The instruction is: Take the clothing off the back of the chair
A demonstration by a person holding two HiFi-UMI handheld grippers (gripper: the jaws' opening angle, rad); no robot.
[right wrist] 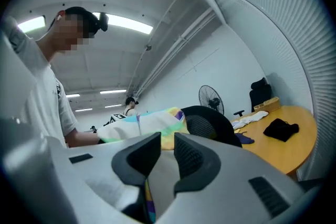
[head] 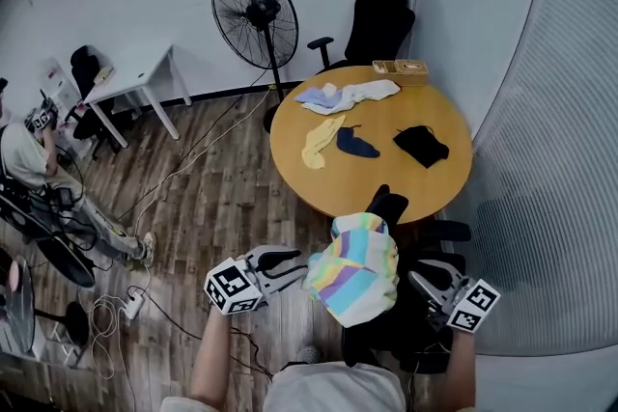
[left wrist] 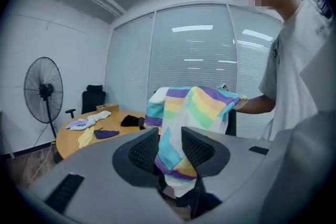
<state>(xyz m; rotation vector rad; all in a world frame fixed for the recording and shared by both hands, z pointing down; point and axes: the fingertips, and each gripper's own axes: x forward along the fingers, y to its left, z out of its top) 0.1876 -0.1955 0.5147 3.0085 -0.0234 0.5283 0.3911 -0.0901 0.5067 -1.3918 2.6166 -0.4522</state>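
A garment (head: 352,270) striped in pastel colours hangs over the top of a black chair's back (head: 388,206), spread between my two grippers. My left gripper (head: 294,267) is at its left edge. In the left gripper view a fold of the garment (left wrist: 191,102) hangs loose through the parted jaws of the left gripper (left wrist: 170,147). My right gripper (head: 417,281) is at the garment's right side. In the right gripper view the right gripper (right wrist: 167,152) has its jaws nearly together on the cloth (right wrist: 157,123), beside the mesh chair back (right wrist: 210,126).
Beyond the chair a round wooden table (head: 290,150) carries a pale garment (head: 348,95), a yellow one (head: 322,140), a dark blue one (head: 357,145), a black one (head: 421,145) and a wooden box (head: 400,68). A standing fan (head: 256,14), another office chair (head: 379,24), floor cables (head: 183,159) and a seated person (head: 24,154) are around.
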